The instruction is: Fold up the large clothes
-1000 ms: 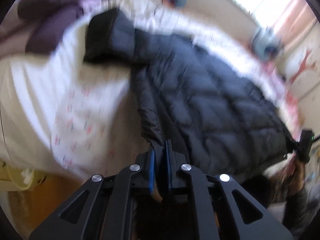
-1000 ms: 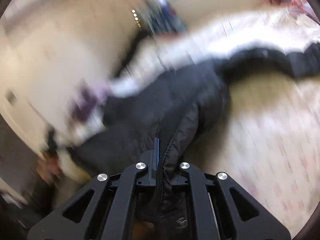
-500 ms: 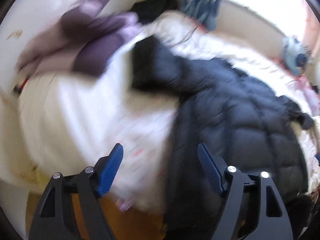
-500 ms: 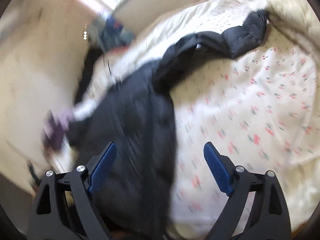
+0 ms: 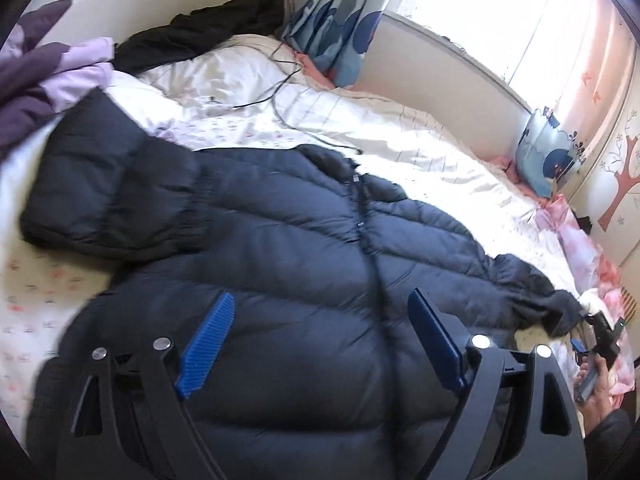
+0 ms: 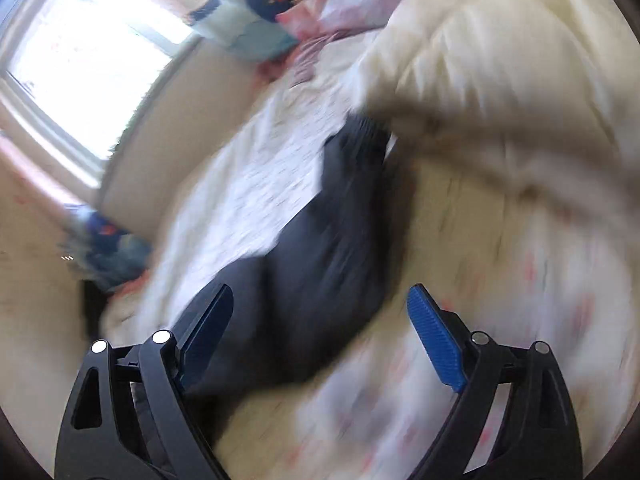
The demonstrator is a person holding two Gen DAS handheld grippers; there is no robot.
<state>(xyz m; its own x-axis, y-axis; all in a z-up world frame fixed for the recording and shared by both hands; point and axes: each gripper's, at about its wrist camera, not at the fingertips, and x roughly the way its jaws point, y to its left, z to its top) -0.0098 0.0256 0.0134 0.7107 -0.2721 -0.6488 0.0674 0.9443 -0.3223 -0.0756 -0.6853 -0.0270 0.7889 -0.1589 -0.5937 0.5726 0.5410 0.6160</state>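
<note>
- The dark navy quilted puffer jacket [image 5: 304, 240] lies spread on the white floral-print bed sheet [image 5: 48, 280], zipper up, one sleeve folded over at the left.
- The left gripper [image 5: 320, 340] hovers above the jacket's lower body, jaws just opened wide, gripping nothing.
- The right gripper [image 6: 320, 332], blurred, hangs over the other sleeve, jaws spread, empty.

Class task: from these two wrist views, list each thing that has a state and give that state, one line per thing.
Puffer jacket: spread flat on the bed, zipped shut, not yet folded, held by neither gripper.
Left gripper: jaws open, just been opening, above the jacket, gripping nothing.
Right gripper: jaws open, gripping nothing.
Black cable: lying loose across the bed.
Curtain: drawn aside.
</note>
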